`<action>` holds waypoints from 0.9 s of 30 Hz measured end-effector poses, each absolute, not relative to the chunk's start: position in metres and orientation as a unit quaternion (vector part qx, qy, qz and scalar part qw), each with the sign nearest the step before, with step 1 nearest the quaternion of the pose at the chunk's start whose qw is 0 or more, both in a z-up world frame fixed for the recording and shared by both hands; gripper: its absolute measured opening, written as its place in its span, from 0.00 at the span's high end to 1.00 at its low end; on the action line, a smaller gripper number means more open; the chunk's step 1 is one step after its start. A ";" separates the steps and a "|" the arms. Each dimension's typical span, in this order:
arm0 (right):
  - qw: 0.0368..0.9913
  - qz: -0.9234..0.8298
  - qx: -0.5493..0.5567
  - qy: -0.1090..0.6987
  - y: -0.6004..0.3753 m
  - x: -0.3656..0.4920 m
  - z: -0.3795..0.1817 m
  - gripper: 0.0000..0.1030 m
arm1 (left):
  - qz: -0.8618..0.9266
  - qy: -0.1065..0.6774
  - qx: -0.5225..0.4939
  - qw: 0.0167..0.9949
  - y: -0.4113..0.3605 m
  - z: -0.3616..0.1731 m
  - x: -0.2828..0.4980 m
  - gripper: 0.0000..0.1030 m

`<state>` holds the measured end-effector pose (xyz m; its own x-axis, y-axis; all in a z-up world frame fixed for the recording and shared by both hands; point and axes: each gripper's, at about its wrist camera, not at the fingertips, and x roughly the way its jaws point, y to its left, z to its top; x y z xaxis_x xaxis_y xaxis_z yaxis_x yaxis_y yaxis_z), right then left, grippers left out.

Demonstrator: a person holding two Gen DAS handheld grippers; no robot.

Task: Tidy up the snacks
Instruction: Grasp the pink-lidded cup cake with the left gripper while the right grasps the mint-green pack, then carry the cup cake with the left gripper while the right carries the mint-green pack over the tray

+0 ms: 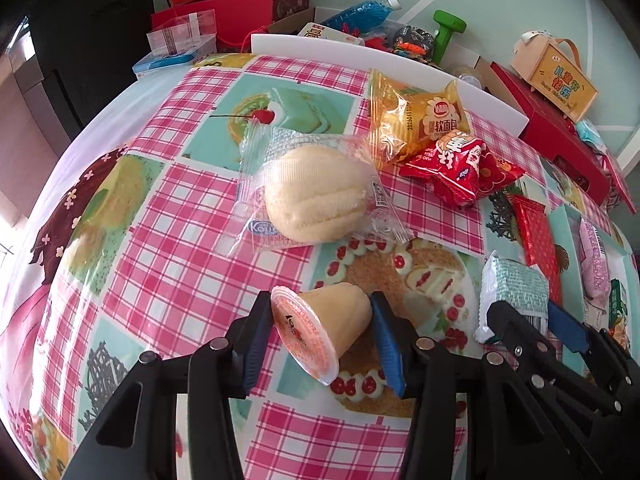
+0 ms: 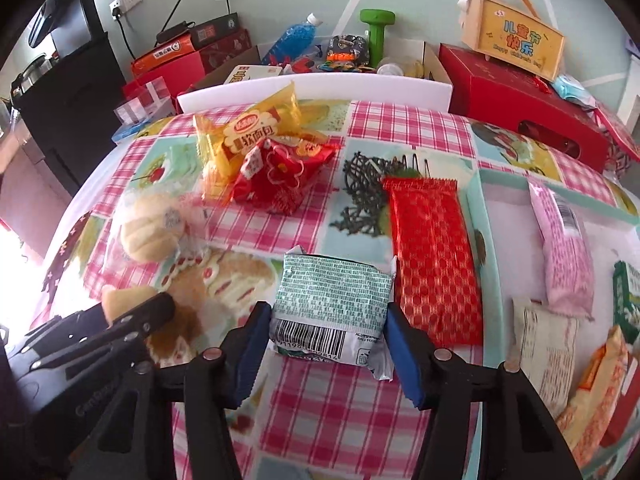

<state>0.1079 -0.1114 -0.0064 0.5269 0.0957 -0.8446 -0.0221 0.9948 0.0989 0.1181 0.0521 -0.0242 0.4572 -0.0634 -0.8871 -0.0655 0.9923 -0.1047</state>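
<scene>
My left gripper (image 1: 322,300) is shut on an orange jelly cup (image 1: 320,328) that lies on its side, lid toward the left pad, just over the checked tablecloth (image 1: 180,280). To its right, my right gripper (image 2: 328,310) is shut on a green-and-white snack packet (image 2: 332,300) lying flat on the cloth, barcode end toward the camera. The left wrist view shows that packet (image 1: 516,288) with the right gripper (image 1: 526,312) over it at the right edge. Beyond lie a bun in clear wrap (image 1: 316,196), a yellow bread packet (image 1: 420,120) and a red snack bag (image 1: 464,168).
A long red packet (image 2: 436,260) lies right of the held packet. Farther right, a teal-rimmed tray (image 2: 480,200) holds a pink packet (image 2: 564,248) and several other snacks. Red boxes (image 2: 520,100), a blue bottle (image 2: 296,36) and a green dumbbell (image 2: 376,32) crowd the far edge.
</scene>
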 end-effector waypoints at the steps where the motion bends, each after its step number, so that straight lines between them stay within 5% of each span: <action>1: 0.872 0.035 0.040 0.486 -0.112 0.105 -0.006 0.42 | 0.000 0.521 -0.062 0.851 0.052 -0.024 0.117 0.51; 27: 0.906 -0.032 0.105 0.409 -0.196 0.060 0.058 0.43 | -0.065 0.453 -0.032 0.889 -0.006 0.043 0.110 0.51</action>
<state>0.0597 -0.1960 0.0576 0.6628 0.0280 -0.7483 0.1431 0.9761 0.1633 0.1098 -0.0060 0.0433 0.5812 -0.1443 -0.8009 0.0871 0.9895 -0.1151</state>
